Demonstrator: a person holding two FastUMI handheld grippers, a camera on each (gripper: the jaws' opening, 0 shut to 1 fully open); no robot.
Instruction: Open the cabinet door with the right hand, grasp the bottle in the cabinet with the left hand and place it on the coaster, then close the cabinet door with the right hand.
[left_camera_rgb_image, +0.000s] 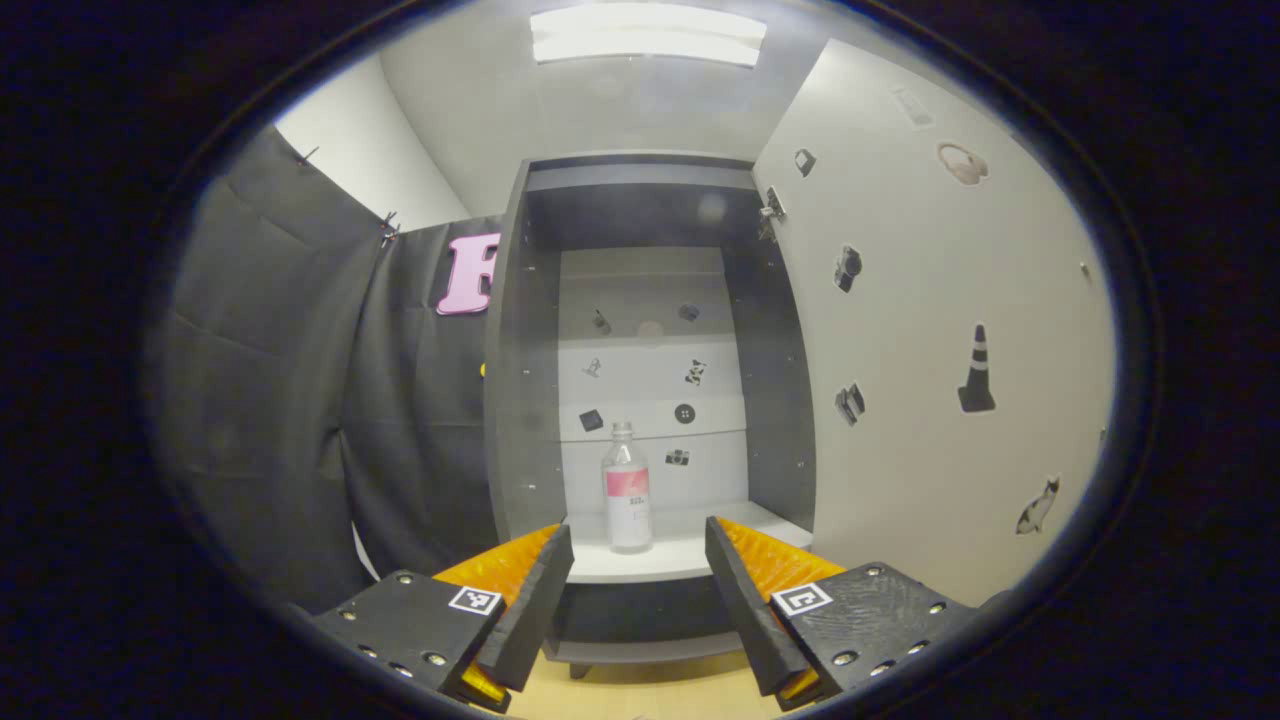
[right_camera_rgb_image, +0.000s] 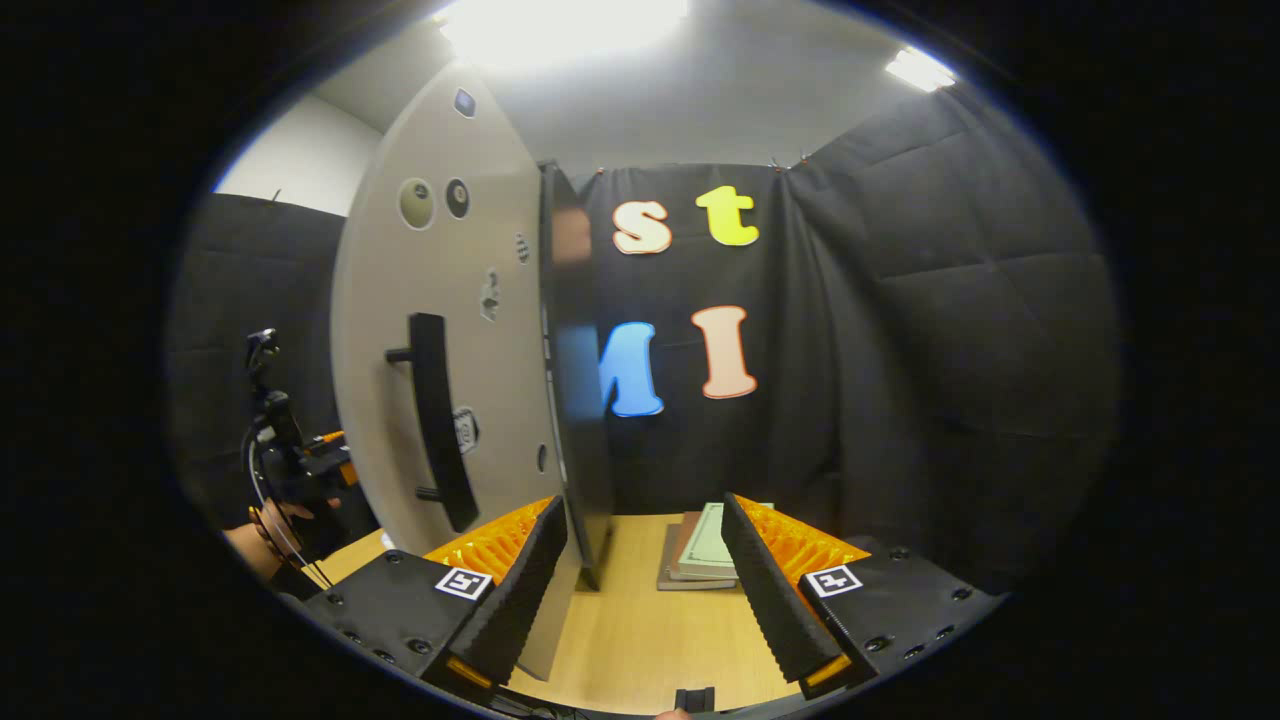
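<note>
The cabinet (left_camera_rgb_image: 520, 400) stands open, its pale door (left_camera_rgb_image: 930, 330) swung out to the right. A clear bottle (left_camera_rgb_image: 627, 495) with a pink label stands upright on the white lower shelf (left_camera_rgb_image: 680, 560). My left gripper (left_camera_rgb_image: 637, 535) is open, a short way in front of the shelf, with the bottle framed between its fingers and apart from them. In the right gripper view the door (right_camera_rgb_image: 450, 300) shows its black handle (right_camera_rgb_image: 435, 420). My right gripper (right_camera_rgb_image: 645, 510) is open, and the door's free edge (right_camera_rgb_image: 575, 400) passes just inside its left finger.
A flat stack, pale green on brown (right_camera_rgb_image: 700, 550), lies on the wooden table (right_camera_rgb_image: 640, 620) behind the door. The other gripper and a hand (right_camera_rgb_image: 290, 480) show at far left. Black cloth walls close in both sides. Stickers dot the door and the cabinet's back.
</note>
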